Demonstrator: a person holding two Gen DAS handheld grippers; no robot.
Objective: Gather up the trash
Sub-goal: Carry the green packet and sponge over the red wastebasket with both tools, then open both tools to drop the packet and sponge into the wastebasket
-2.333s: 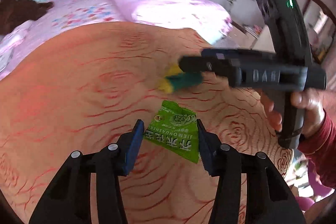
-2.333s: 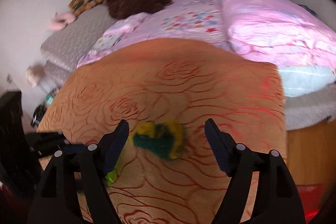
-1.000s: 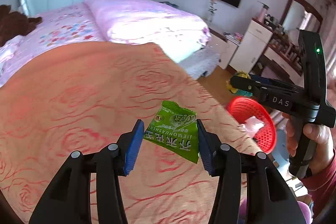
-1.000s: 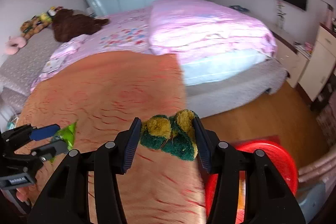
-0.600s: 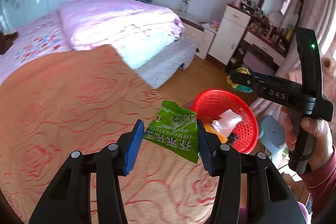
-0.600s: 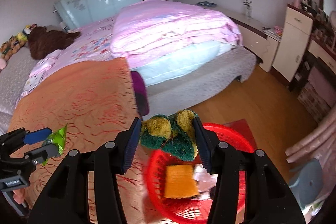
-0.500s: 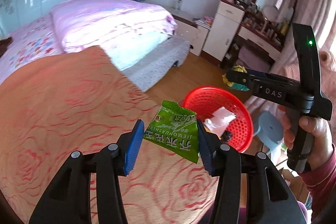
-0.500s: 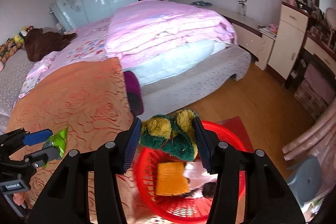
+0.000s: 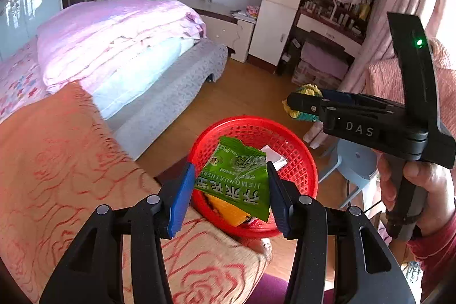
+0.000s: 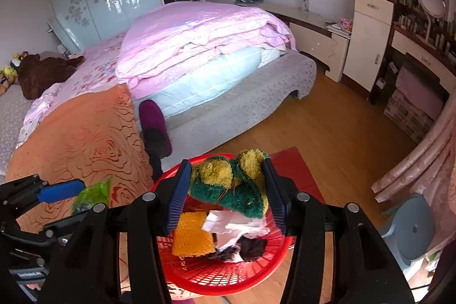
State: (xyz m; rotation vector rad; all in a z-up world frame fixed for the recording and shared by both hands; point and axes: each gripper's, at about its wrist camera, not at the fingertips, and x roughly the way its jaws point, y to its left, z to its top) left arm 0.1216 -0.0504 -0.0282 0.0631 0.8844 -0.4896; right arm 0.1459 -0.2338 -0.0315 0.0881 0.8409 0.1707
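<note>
The left gripper [image 9: 230,187] pinches a green wrapper [image 9: 236,178] at lower centre, over the red basket [image 9: 309,161]: light, crinkly, slippery. The right gripper [image 10: 226,190] squeezes a soft sponge [image 10: 230,184] by its sides above the basket.

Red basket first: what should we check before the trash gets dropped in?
1. Left gripper holds the green wrapper firmly: ok.
2. Right gripper holds the yellow-green sponge firmly: ok.
3. Sponge is over the red basket: ok in the right wrist view.
4. Wrapper is over the basket: looks ok in the left wrist view, but how high it is, cannot tell.
5. Basket has room: ok; an orange sponge and white paper lie inside, with mesh showing.
6. The two grippers are apart from each other: ok.
</note>
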